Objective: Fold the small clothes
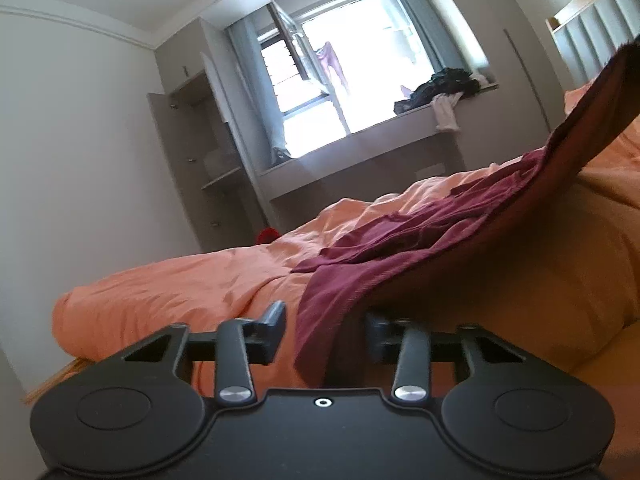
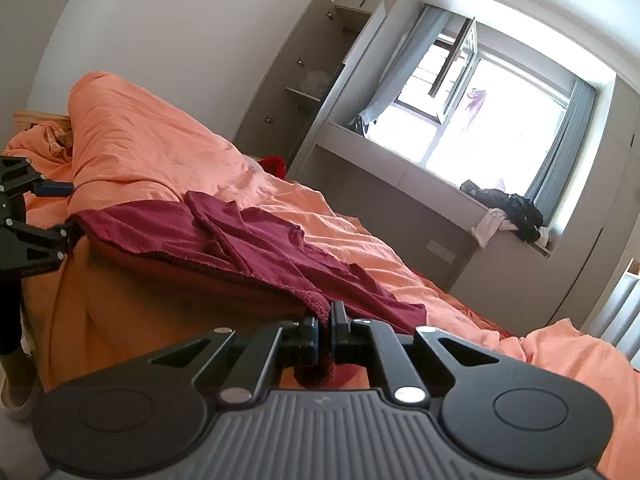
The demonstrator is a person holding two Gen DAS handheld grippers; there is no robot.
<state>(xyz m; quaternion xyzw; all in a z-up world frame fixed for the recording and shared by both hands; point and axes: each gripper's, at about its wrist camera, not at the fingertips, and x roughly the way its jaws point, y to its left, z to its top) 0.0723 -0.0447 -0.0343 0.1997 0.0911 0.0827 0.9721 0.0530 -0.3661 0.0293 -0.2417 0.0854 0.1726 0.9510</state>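
A dark red garment (image 1: pixel 404 240) lies on the orange bed (image 1: pixel 180 288), with its near hem lifted off the cover. In the left wrist view my left gripper (image 1: pixel 326 326) stands wide apart, and the hem's corner hangs down between the fingers (image 1: pixel 274 316), touching neither. In the right wrist view my right gripper (image 2: pixel 325 322) is shut on the garment (image 2: pixel 256 236) at the hem's other corner, with cloth bunched below the fingers. The left gripper (image 2: pixel 60 208) also shows at the far left of that view, open around the hem.
A rumpled orange duvet (image 2: pixel 136 136) is piled at the head of the bed. A window ledge (image 2: pixel 440 188) beyond the bed carries dark clothes (image 2: pixel 508 204). An open wardrobe (image 2: pixel 316 76) stands in the corner. A red object (image 2: pixel 276 164) lies past the bed's far edge.
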